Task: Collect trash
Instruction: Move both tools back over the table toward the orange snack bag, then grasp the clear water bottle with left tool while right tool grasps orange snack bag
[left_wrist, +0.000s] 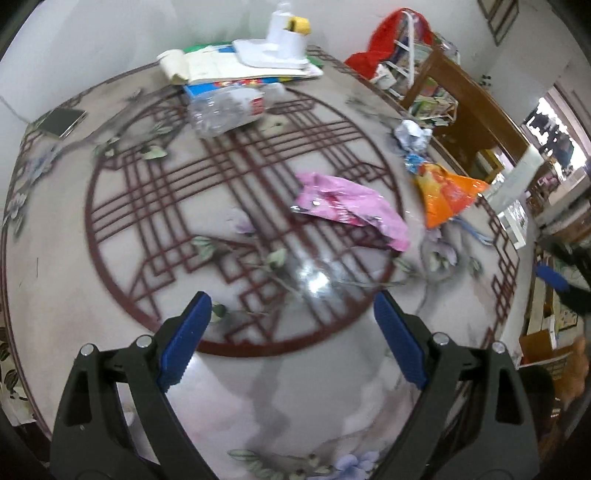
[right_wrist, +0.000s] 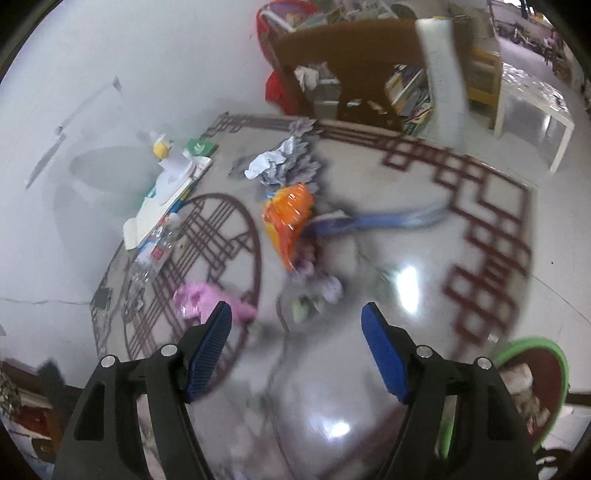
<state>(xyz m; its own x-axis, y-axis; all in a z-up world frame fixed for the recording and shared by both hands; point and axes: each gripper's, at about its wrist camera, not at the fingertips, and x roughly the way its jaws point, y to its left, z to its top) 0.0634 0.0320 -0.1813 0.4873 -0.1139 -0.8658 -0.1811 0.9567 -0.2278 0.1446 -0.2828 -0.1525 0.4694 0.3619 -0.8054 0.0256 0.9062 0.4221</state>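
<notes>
Both empty, your left gripper (left_wrist: 291, 314) and right gripper (right_wrist: 295, 325) stand released; settle the left squarely over the pink wrapper (left_wrist: 351, 208) just ahead before clenching.

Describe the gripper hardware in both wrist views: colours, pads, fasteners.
Both match: the left gripper and right gripper have matte black plastic finger arms with triangular cutouts, silver round pivot bolts, and blue ribbed pads on the inner faces. No cables, markings or sleeves are visible.

Pink wrapper (left_wrist: 352, 206), orange bag (left_wrist: 445, 192), pale table (left_wrist: 110, 295) with dark-red lattice
</notes>
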